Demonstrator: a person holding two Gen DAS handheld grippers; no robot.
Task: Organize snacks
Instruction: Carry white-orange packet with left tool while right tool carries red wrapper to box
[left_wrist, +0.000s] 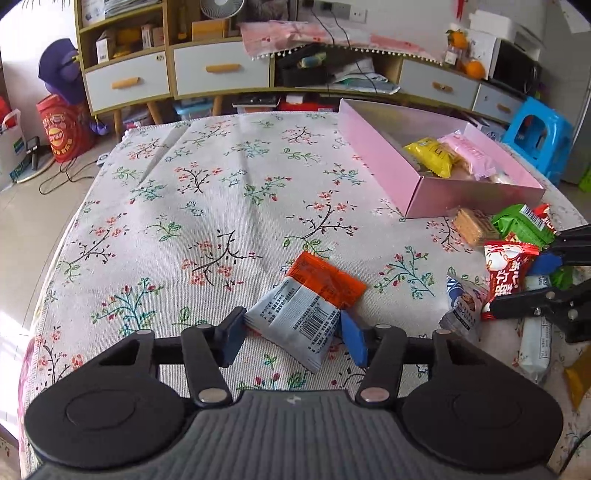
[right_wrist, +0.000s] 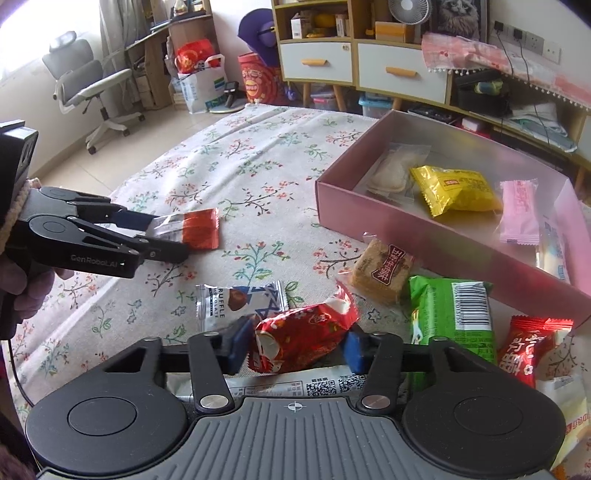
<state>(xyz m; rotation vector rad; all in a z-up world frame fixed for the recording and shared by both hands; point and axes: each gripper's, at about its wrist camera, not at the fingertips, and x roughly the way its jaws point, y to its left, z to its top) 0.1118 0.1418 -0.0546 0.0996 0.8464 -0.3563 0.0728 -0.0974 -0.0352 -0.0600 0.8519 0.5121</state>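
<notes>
Now the left tool (left_wrist: 291, 334) pinches a grey-and-orange snack packet (left_wrist: 308, 306) just above the floral surface (left_wrist: 207, 206). Alongside, the right tool (right_wrist: 295, 341) grips a red candy wrapper (right_wrist: 301, 338), seemingly lifted off the loose pile. Beyond sits the pink box (right_wrist: 413, 229) holding a yellow packet (right_wrist: 454, 190) and a pink wafer packet (right_wrist: 519, 212).

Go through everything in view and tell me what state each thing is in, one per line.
left gripper: jaws closed on the grey and orange packet
grey and orange packet: held above the tablecloth
right gripper: jaws closed on the red candy
red candy: gripped
pink box: open, partly filled
yellow packet: lying in the box
green packet: lying outside the box
</notes>
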